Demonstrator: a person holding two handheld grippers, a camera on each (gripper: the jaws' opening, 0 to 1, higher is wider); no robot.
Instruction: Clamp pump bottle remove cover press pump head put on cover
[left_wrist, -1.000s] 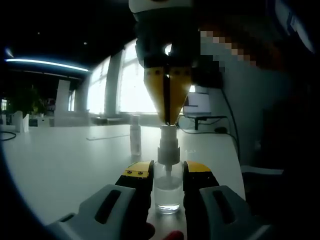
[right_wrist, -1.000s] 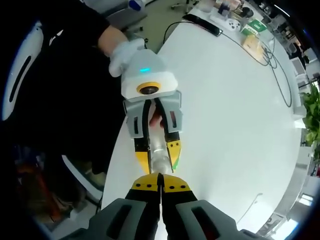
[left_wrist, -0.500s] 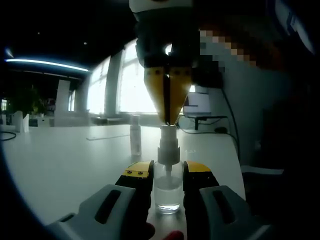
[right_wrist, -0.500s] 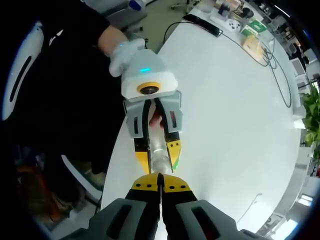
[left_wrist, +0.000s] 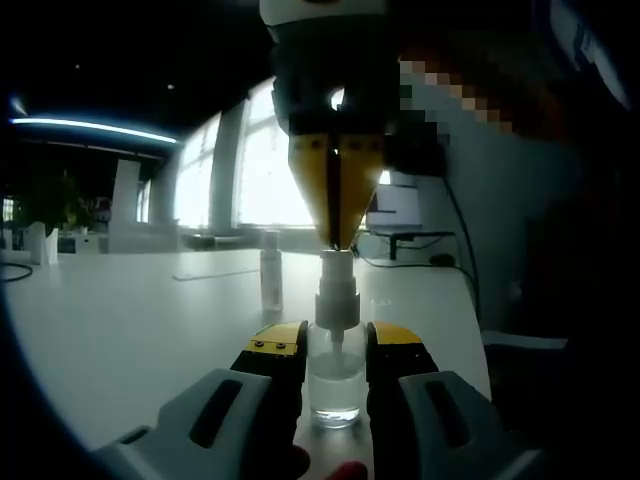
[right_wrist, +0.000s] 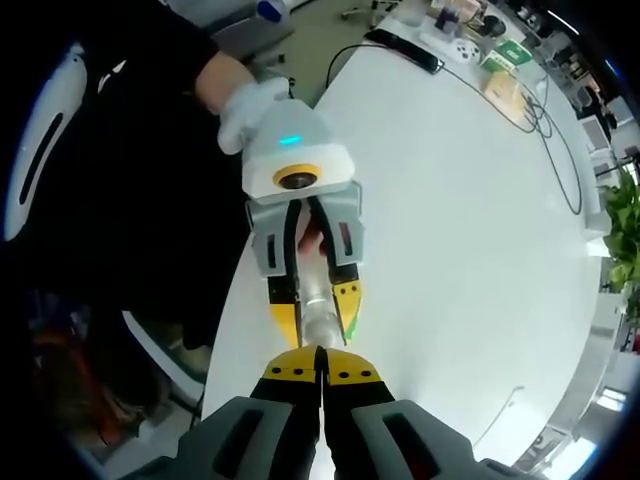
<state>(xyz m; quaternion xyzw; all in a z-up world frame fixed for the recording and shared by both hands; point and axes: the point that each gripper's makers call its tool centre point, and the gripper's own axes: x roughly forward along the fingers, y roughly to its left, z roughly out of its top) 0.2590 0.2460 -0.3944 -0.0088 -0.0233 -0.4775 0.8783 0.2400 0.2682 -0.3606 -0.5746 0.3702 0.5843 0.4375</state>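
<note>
A small clear pump bottle with a white pump head stands on the white table. My left gripper is shut on the bottle's body, its yellow-tipped jaws on either side. From above, my right gripper comes down shut, and its joined tips rest on top of the pump head. In the right gripper view, my right gripper meets the bottle end-on, with the left gripper clamped around it. A slim clear cover stands upright on the table behind the bottle, a little to its left.
The bottle stands near the table's edge, beside a person in dark clothes. A white-gloved hand holds the left gripper. Cables, a power strip and boxes lie at the far end, and a plant is at the right.
</note>
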